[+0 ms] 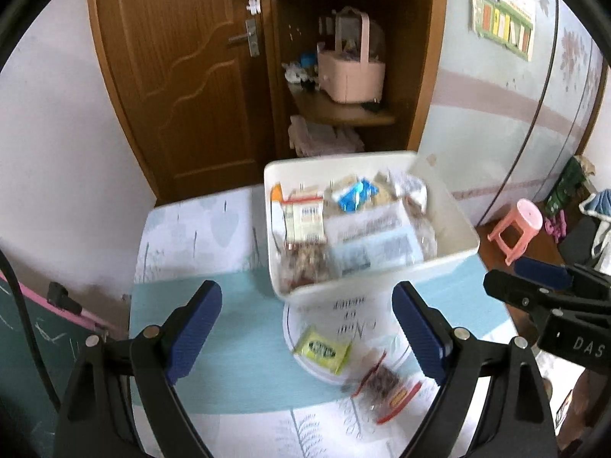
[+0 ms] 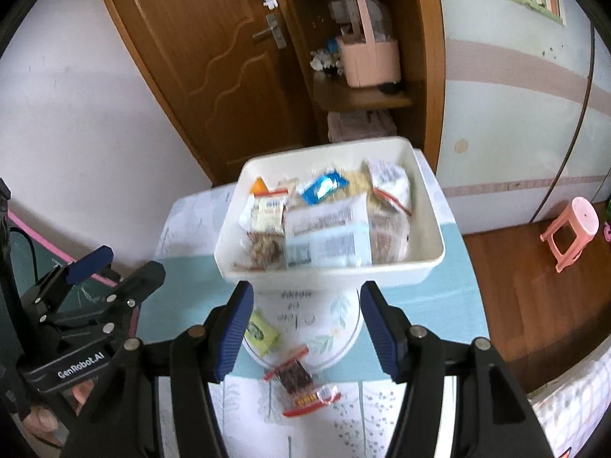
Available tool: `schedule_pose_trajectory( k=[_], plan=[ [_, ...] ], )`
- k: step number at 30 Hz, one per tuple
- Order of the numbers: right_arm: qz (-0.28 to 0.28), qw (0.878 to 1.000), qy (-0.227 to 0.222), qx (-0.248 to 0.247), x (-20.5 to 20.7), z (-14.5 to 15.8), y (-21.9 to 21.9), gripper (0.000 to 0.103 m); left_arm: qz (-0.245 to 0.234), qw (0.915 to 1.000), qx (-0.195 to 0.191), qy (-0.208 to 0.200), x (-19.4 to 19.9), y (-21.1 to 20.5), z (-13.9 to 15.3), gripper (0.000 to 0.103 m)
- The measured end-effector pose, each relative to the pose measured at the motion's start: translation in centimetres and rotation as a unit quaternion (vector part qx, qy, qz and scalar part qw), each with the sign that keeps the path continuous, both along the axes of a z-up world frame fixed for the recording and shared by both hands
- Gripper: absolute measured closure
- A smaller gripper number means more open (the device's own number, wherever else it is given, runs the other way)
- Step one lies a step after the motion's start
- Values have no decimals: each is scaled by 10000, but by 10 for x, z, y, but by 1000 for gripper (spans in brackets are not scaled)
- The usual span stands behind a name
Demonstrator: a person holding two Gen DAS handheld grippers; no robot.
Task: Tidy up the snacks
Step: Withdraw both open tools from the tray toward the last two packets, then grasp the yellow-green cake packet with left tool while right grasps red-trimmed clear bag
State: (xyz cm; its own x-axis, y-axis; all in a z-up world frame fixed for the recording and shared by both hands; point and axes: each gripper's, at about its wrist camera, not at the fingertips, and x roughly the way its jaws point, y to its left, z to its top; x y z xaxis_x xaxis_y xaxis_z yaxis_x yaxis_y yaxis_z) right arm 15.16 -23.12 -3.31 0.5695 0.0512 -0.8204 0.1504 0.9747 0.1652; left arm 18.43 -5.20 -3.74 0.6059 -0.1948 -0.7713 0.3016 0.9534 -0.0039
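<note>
Both tongs empty, two snacks waiting on the plate

You're holding the left gripper (image 1: 307, 330) wide open and the right gripper (image 2: 307, 330) part open, gripping nothing. The white bin (image 2: 429, 267) is sitting nearly full beyond the plate (image 2: 349, 334), where the green packet (image 1: 322, 350) and red-edged nut packet (image 2: 296, 379) are probably awaiting pickup.

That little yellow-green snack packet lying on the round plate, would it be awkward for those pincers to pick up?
Probably light: the yellow-green packet is small and thin. It lies flat on the plate, so the open right gripper may struggle to get under it. Its glossy wrapper looks slippery and likely crumples when squeezed.
</note>
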Motion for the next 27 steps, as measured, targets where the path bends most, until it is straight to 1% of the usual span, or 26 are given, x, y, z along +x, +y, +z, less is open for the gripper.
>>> schedule_pose_trajectory(
  k=[7,15,21,27],
  plan=[
    [269,9988,412,-24,-20,-46,3,44,-172,9984,119,519,-14,9,-49,13],
    [750,9927,939,-46,-40,-105,21,44,-51,9942,154,1063,-17,18,-96,13],
    [1033,9885,1097,-99,-37,-137,39,44,41,9899,210,1400,-13,26,-124,13],
    [1324,9828,1269,-223,-23,-166,58,45,206,9865,163,1618,-7,38,-143,13]
  ],
)
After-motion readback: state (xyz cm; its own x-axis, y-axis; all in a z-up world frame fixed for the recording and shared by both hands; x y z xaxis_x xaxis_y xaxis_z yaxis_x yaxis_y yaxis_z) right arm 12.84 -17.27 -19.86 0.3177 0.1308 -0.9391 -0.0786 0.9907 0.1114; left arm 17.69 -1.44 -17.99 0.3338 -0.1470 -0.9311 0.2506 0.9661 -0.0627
